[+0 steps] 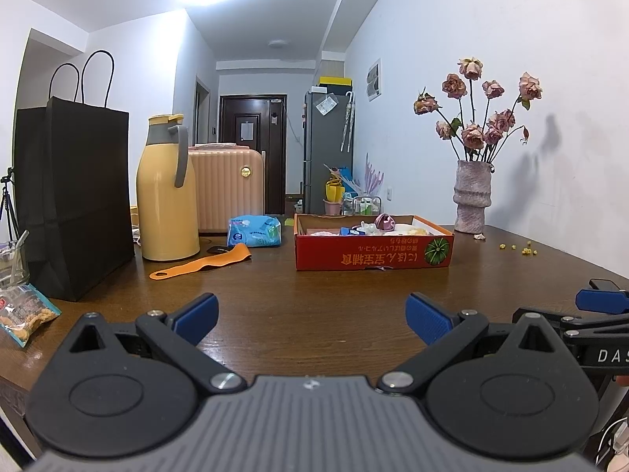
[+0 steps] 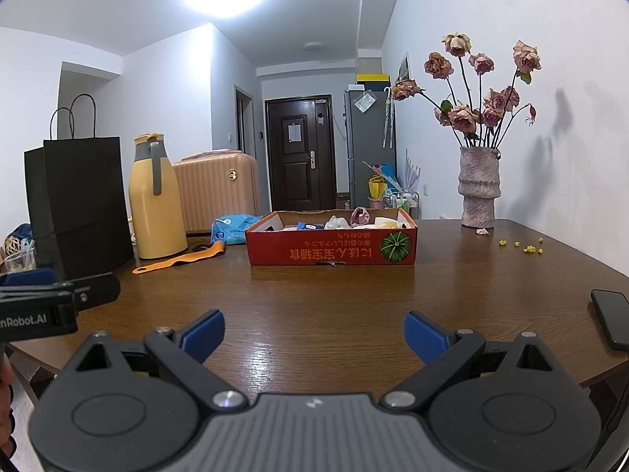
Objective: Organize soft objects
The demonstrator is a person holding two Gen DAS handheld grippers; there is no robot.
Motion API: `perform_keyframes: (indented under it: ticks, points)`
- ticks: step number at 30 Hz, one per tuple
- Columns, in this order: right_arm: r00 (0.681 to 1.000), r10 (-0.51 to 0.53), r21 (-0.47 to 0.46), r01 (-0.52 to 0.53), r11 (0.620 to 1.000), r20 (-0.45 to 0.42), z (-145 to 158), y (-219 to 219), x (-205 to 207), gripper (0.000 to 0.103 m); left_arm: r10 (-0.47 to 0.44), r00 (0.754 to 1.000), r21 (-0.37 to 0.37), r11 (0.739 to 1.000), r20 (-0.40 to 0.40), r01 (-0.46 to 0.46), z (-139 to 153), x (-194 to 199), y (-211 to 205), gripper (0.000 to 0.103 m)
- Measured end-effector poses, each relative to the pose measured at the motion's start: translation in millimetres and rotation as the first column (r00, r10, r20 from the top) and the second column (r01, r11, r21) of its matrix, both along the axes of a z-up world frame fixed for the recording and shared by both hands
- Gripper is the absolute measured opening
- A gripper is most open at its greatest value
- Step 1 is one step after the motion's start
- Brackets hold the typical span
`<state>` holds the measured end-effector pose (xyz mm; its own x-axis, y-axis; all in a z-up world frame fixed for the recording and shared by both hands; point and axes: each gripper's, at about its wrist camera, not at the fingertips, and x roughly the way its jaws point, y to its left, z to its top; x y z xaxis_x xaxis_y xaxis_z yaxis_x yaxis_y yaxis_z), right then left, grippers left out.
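Shallow red cardboard box (image 2: pixel 331 246), open-topped, with an inverted pumpkin print, set toward the far edge of the worktop (image 2: pixel 334 306). Inside lie small soft items: a pink pouch (image 2: pixel 359 216), a white crumpled piece (image 2: pixel 337 222) and a blue packet (image 2: pixel 308 226).

Much here sits half-seen, cut off or behind something else.

The red box (image 2: pixel 331 244) walls hide most of its soft contents; a pink piece (image 2: pixel 360 215) pokes above the rim, perhaps cloth. The black bag (image 1: pixel 74 196) covers part of a glass jar (image 1: pixel 13 263). The phone (image 2: pixel 611 318) and snack packet (image 1: pixel 25 314) run off the frame edges. Yellow bits (image 2: pixel 526 246) on the worktop (image 2: pixel 314 299) are too small to name.
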<state>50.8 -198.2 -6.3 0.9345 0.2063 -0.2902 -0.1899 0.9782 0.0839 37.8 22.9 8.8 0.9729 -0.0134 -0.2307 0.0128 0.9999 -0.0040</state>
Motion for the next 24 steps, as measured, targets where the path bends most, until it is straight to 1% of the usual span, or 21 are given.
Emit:
perform_keyframes:
  ticks: [24]
  points:
    - [1.000, -0.005, 0.002, 0.005, 1.000, 0.004, -1.1, 0.9, -0.7, 0.098, 0.001, 1.000, 0.002, 1.000, 0.005, -0.001, 2.0, 0.2, 0.8, 0.103]
